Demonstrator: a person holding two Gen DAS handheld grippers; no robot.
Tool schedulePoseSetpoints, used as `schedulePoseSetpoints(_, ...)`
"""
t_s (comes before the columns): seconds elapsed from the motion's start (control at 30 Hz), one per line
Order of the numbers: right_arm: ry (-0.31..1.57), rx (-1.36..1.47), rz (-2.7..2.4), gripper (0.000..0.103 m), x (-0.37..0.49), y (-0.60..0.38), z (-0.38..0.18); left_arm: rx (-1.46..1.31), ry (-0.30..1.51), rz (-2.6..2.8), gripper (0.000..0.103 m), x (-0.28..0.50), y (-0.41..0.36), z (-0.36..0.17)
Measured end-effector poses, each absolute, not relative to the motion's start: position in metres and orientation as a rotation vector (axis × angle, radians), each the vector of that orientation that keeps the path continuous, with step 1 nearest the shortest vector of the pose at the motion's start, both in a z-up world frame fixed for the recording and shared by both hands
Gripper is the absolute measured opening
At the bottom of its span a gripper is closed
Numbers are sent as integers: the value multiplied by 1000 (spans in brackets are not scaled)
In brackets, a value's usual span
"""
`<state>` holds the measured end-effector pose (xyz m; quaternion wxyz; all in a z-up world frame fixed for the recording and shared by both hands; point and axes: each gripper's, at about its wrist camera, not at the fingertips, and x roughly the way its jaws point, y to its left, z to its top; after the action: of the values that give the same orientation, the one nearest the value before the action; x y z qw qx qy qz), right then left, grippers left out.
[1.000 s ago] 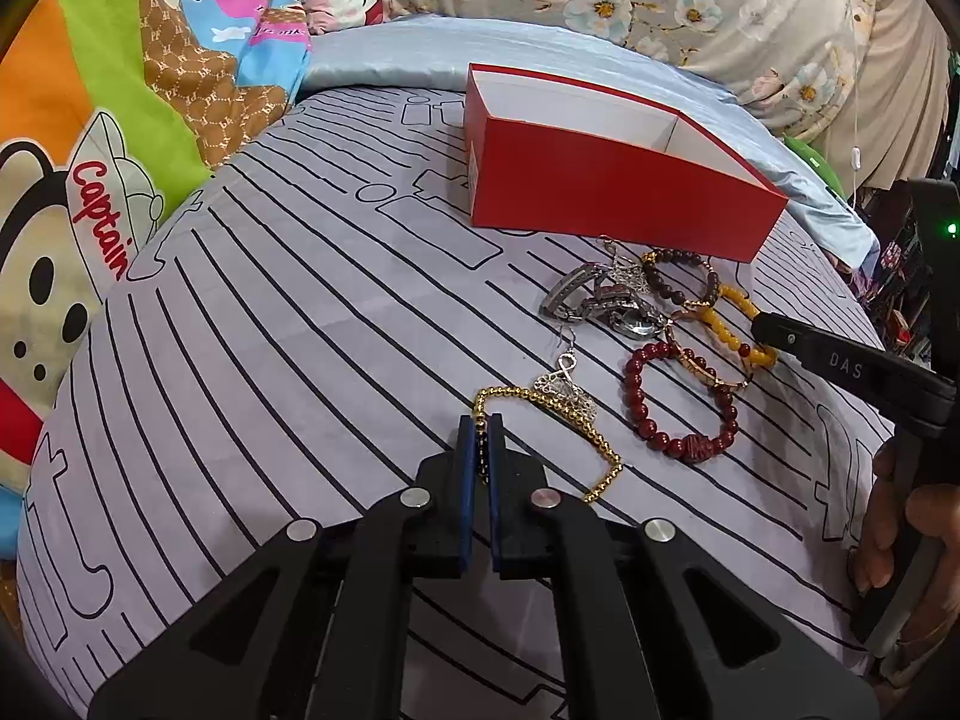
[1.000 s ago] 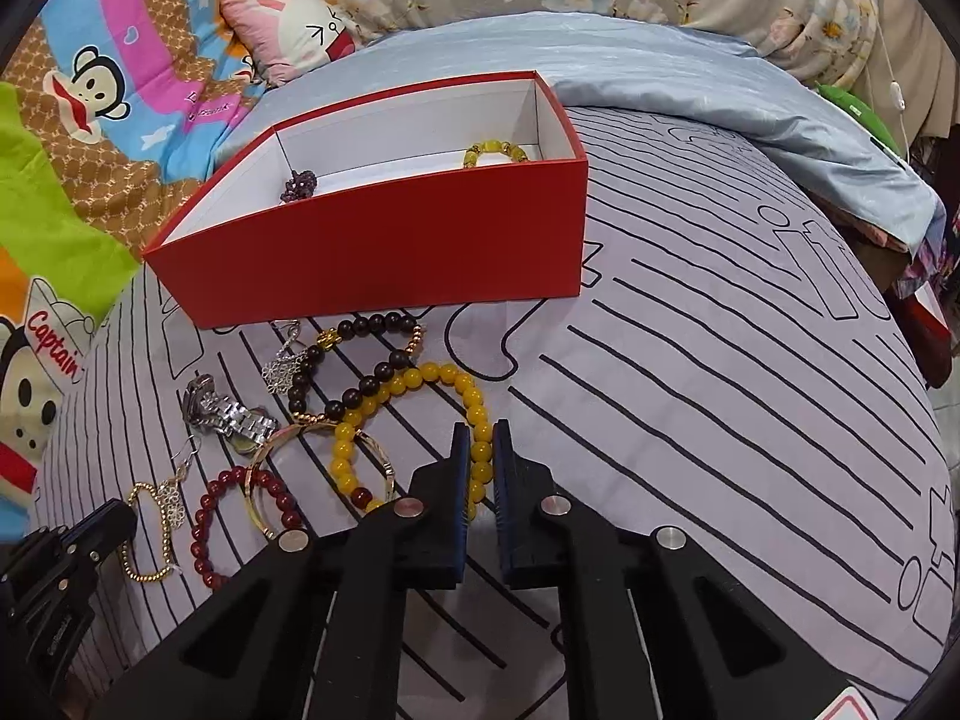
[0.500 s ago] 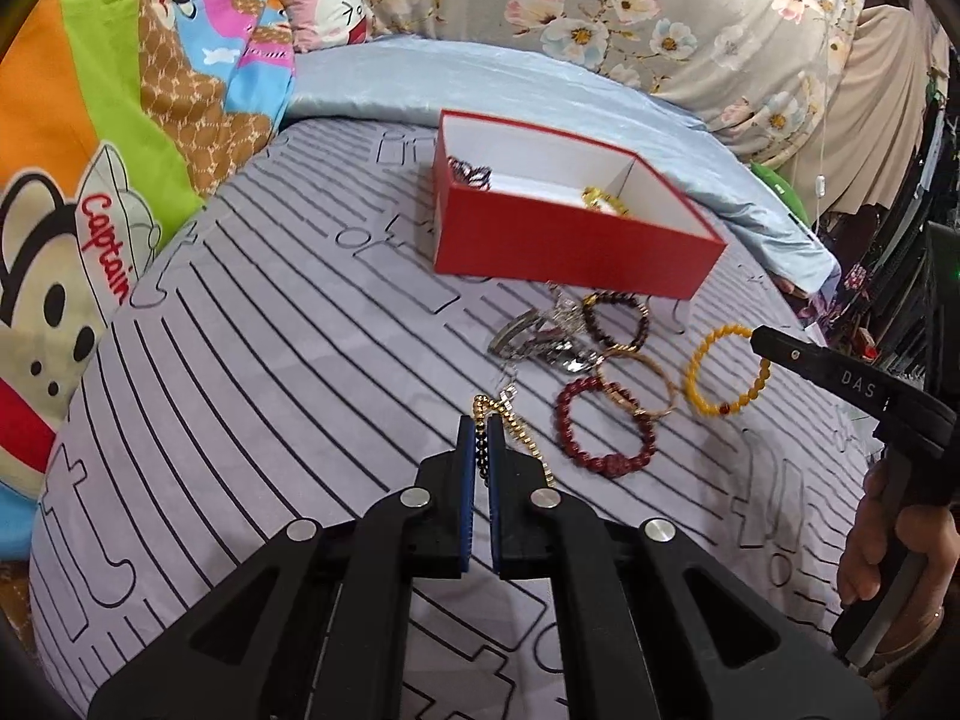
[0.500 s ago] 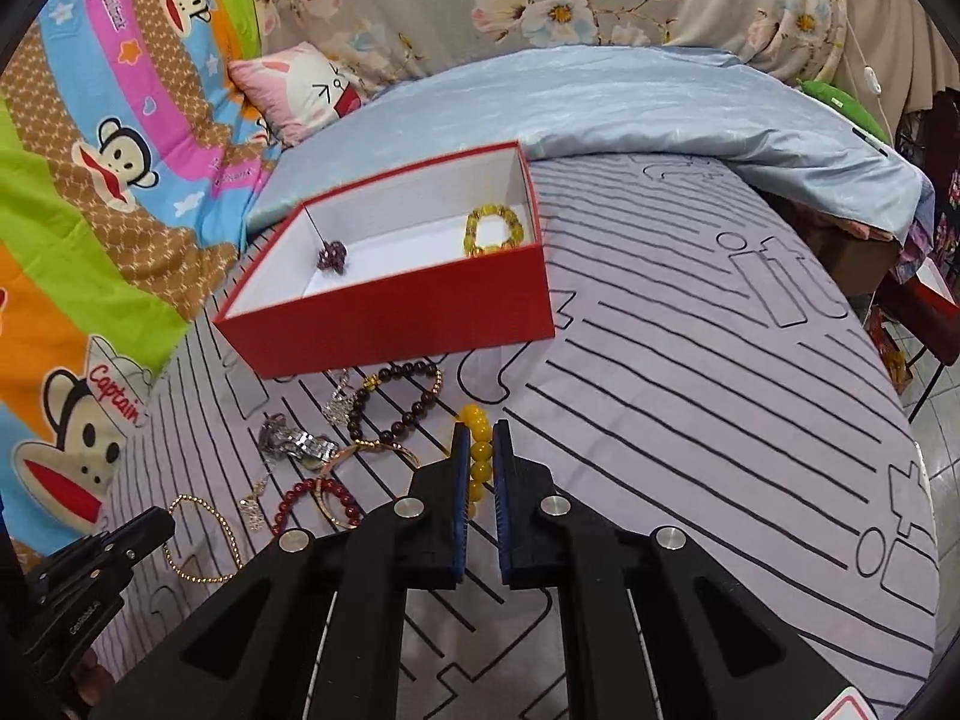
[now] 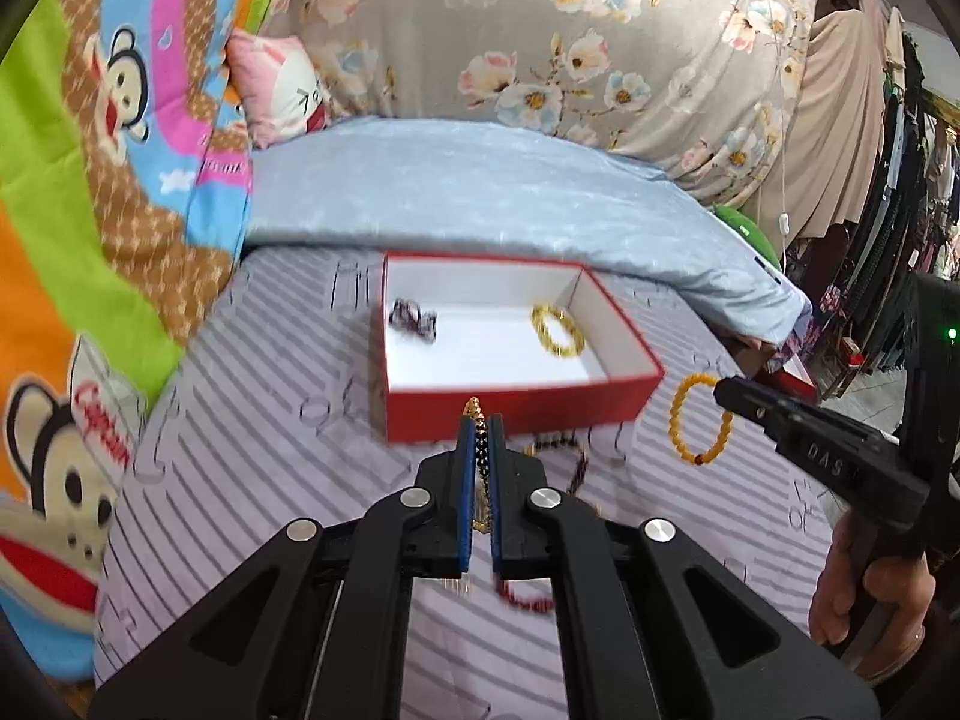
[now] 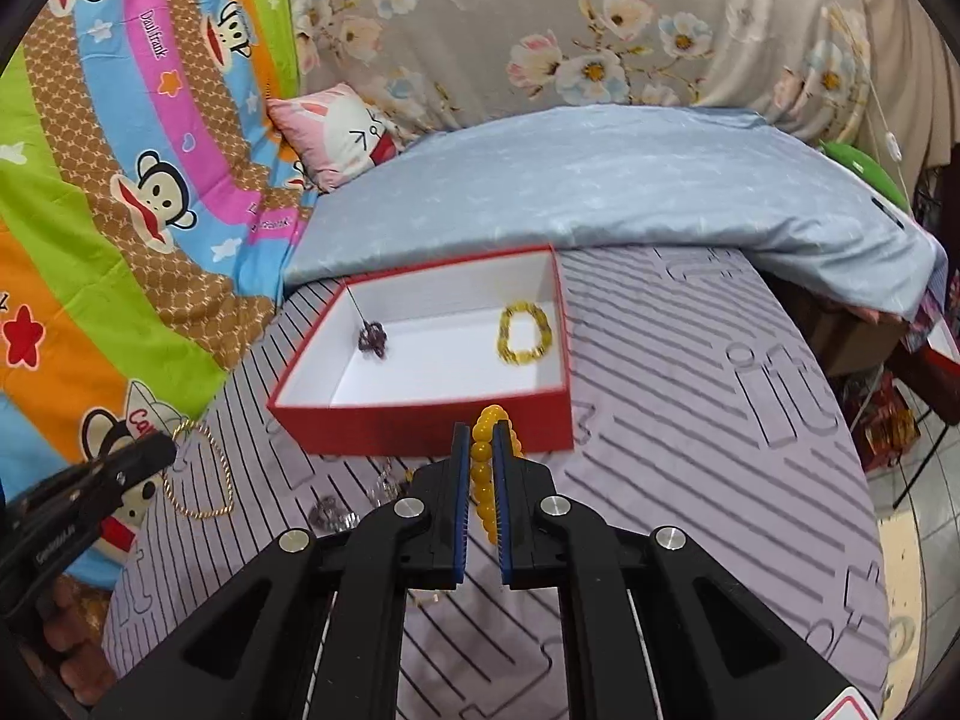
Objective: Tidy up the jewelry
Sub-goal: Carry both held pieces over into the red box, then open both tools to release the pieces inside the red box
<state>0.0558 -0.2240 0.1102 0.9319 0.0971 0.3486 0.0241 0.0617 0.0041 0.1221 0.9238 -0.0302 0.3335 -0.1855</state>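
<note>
Both wrist views above red box [image 5: 516, 414]

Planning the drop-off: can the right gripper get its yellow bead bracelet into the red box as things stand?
Probably yes. The red box is open-topped, just ahead of the right gripper, which is shut on the yellow bead bracelet, with nothing between.

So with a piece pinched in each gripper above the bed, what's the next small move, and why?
Probably carry both forward over the red box and open there. The left gripper pinches the gold bead chain, the right gripper the yellow bead bracelet; both hang short of the box, which already holds two pieces.
</note>
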Motion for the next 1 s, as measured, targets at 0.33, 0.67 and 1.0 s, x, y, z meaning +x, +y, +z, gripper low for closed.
schedulePoseSetpoints(0.33, 696, 211, 123, 7, 138, -218, 124, -79, 647, -408, 3, 153, -25, 135)
schedulePoseSetpoints(0.67, 803, 228, 151, 7, 188, -206, 74, -39, 736, -362, 3, 209, -44, 85)
schedulePoseSetpoints(1.0, 797, 137, 28, 29, 195, -216, 52, -6, 761, -267, 25, 228, -40, 56)
